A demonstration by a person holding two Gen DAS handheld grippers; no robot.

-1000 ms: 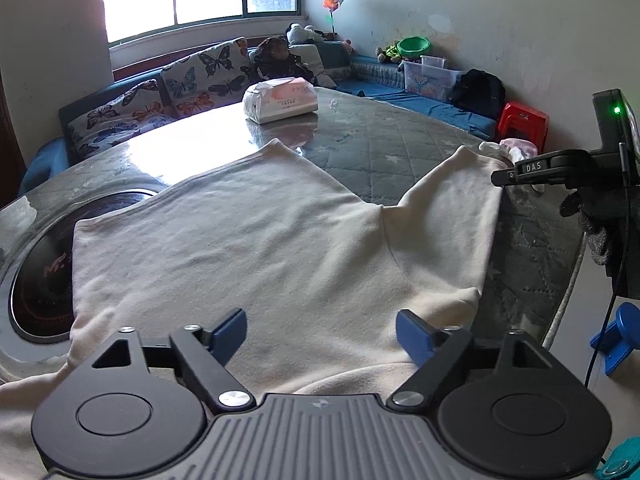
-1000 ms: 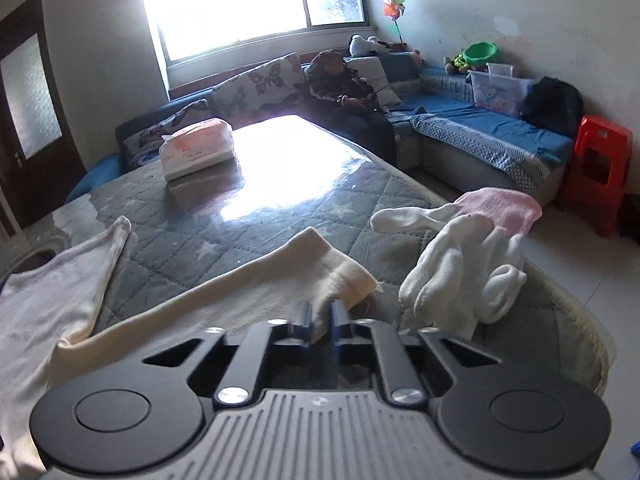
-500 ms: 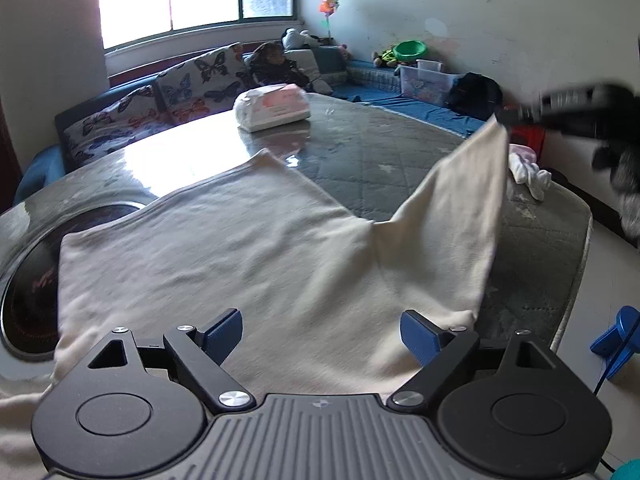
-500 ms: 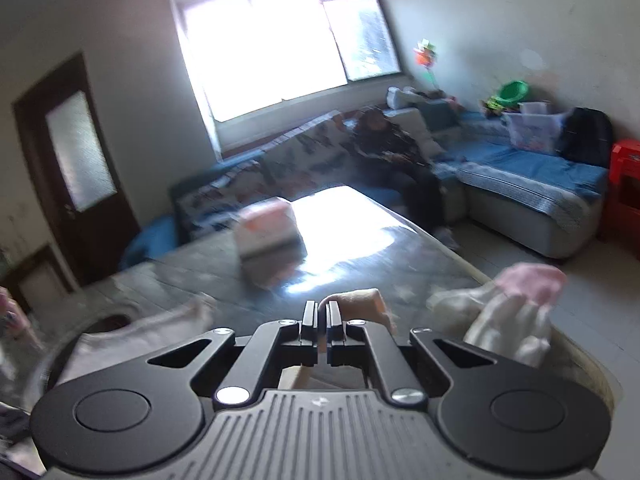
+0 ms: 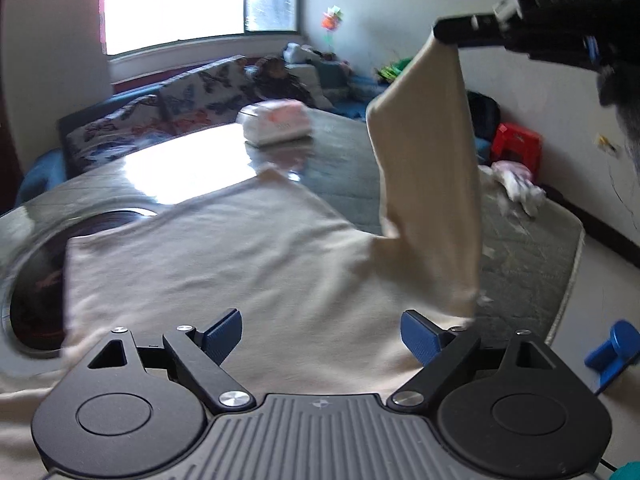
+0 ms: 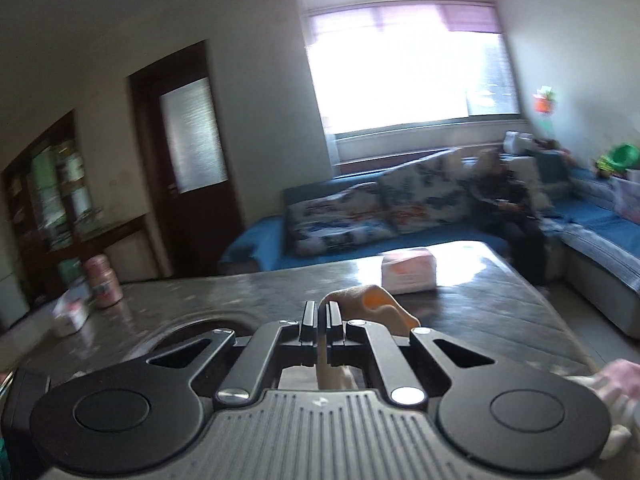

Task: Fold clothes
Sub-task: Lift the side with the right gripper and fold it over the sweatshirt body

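Observation:
A cream long-sleeved top lies spread on the round table. Its right sleeve hangs in the air, lifted by the cuff. My right gripper is shut on that cuff, high at the upper right of the left wrist view. In the right wrist view the cuff pokes out past the closed right gripper. My left gripper stands open low over the near hem of the top, blue pads apart, nothing between them.
A tissue pack sits on the far side of the table. White and pink gloves lie at the right rim. A dark round inset is at the left. Sofas and a red stool stand beyond.
The right gripper has lifted the sleeve cuff from the table high into the air and swung leftward. The left gripper stayed open over the hem.

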